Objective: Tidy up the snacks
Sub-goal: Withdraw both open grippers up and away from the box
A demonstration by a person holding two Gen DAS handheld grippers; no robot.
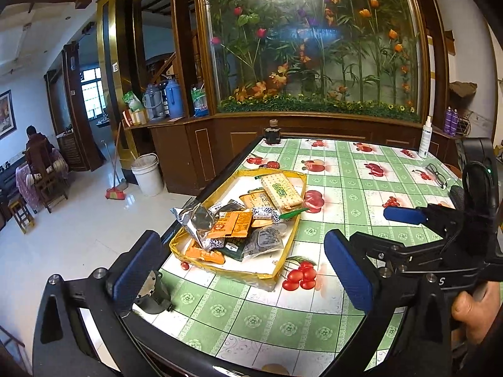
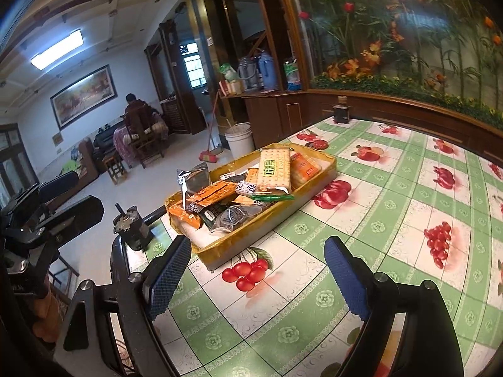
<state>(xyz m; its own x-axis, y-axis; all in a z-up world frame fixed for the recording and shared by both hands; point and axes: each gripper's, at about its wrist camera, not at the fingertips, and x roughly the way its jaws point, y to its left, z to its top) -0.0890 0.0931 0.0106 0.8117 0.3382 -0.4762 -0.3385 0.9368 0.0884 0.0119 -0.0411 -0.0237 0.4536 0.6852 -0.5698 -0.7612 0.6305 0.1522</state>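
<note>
While a seated person [image 1: 39, 154] occupies the far left of the left wrist view, beside a broom [image 1: 115, 185] and a white bucket [image 1: 147, 174] on the pale floor, the left gripper [image 1: 242, 270] fills the lower part of that frame with its blue-padded fingers [image 1: 135, 270] spread wide and nothing between them. Just beyond its fingertips, at the centre of the frame, a yellow tray [image 1: 283, 260] sits on the green-checked tablecloth [image 1: 345, 169] near the table's left edge. Heaped in the tray are snack packets [image 1: 239, 220]: a crinkled silver bag at left, orange packets in the middle, and a long cracker pack [image 1: 281, 191] leaning across the far end. A dark jar [image 1: 272, 132] stands at the table's far edge. Toward the right edge, spectacles [image 1: 437, 174] lie on the cloth, and the right gripper [image 1: 355, 229] enters from the right, jaws parted and apparently empty, though its far finger is partly hidden. From the right wrist view the tray lies at centre, ahead of the open fingers, and a small black motor-like object [image 2: 132, 229] sits at the table's corner left of it.
</note>
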